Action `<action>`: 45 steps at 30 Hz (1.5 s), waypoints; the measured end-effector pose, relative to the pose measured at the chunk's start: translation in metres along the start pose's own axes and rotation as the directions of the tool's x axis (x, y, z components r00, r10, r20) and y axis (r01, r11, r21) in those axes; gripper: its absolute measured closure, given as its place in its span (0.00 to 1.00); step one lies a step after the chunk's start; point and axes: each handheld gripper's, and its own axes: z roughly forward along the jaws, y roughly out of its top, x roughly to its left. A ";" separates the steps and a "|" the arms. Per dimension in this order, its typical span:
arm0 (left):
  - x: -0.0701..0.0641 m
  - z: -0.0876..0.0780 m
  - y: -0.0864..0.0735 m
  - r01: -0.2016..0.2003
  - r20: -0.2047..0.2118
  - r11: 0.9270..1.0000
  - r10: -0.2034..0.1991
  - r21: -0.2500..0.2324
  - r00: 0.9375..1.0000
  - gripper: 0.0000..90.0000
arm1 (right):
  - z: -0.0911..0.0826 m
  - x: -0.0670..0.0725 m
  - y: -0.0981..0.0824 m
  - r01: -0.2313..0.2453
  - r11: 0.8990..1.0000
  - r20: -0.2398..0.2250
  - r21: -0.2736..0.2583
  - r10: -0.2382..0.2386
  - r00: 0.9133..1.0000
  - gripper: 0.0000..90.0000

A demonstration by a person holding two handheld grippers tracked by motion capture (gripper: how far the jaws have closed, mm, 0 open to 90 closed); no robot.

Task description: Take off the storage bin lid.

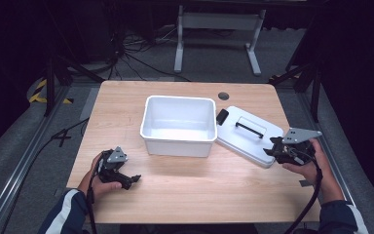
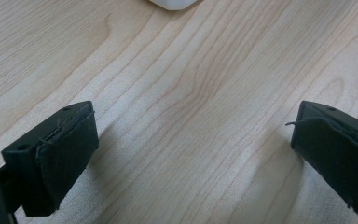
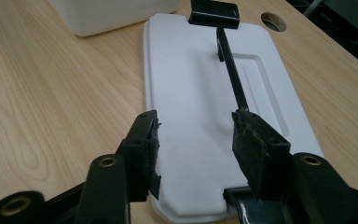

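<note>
- Right gripper (image 1: pixel 275 148) at right edge, jaws spread over the white lid (image 1: pixel 248 136) (nothing pinched).
- Left gripper (image 1: pixel 134 179) at lower left, jaws spread above the table (image 1: pixel 175 195).

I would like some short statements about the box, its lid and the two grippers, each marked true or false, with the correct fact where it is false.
1. The white box stands open, with nothing inside. True.
2. The lid sits on top of the box. False: it lies on the table, to the right of the box.
3. The lid has a black handle. True.
4. The right gripper is clamped on the handle. False: its jaws stand apart above the near end of the lid, and nothing is pressed between them.
5. The left gripper holds a cup. False: its jaws are wide open over bare wood.
</note>
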 end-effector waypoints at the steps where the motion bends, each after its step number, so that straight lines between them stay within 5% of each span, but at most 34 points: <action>1: 0.000 0.000 0.000 -0.001 0.000 1.000 0.001 0.000 1.000 0.01 | -0.001 0.001 -0.002 -0.001 1.000 0.000 -0.002 0.001 1.000 0.55; 9: 0.000 0.000 0.000 0.004 0.000 1.000 -0.004 0.000 1.000 0.01 | -0.010 0.014 -0.019 -0.002 1.000 -0.014 -0.017 0.002 1.000 0.46; 22: 0.000 0.000 0.000 -0.001 -0.001 1.000 0.001 0.001 1.000 0.01 | -0.005 0.023 -0.059 -0.085 0.996 0.037 0.017 0.085 0.996 0.35; 30: 0.000 0.000 0.000 -0.001 -0.001 1.000 0.001 0.001 1.000 0.01 | 0.009 0.029 -0.088 -0.145 0.988 0.003 0.050 0.145 0.989 0.33; 38: 0.000 0.000 0.000 0.002 -0.002 1.000 -0.002 0.001 1.000 0.01 | 0.015 0.032 -0.110 -0.297 0.955 -0.020 -0.005 0.296 0.955 0.24; 45: -0.001 0.000 0.001 0.010 -0.011 1.000 -0.009 0.010 1.000 0.01 | 0.015 0.032 -0.111 -0.308 0.952 -0.003 0.002 0.308 0.952 0.20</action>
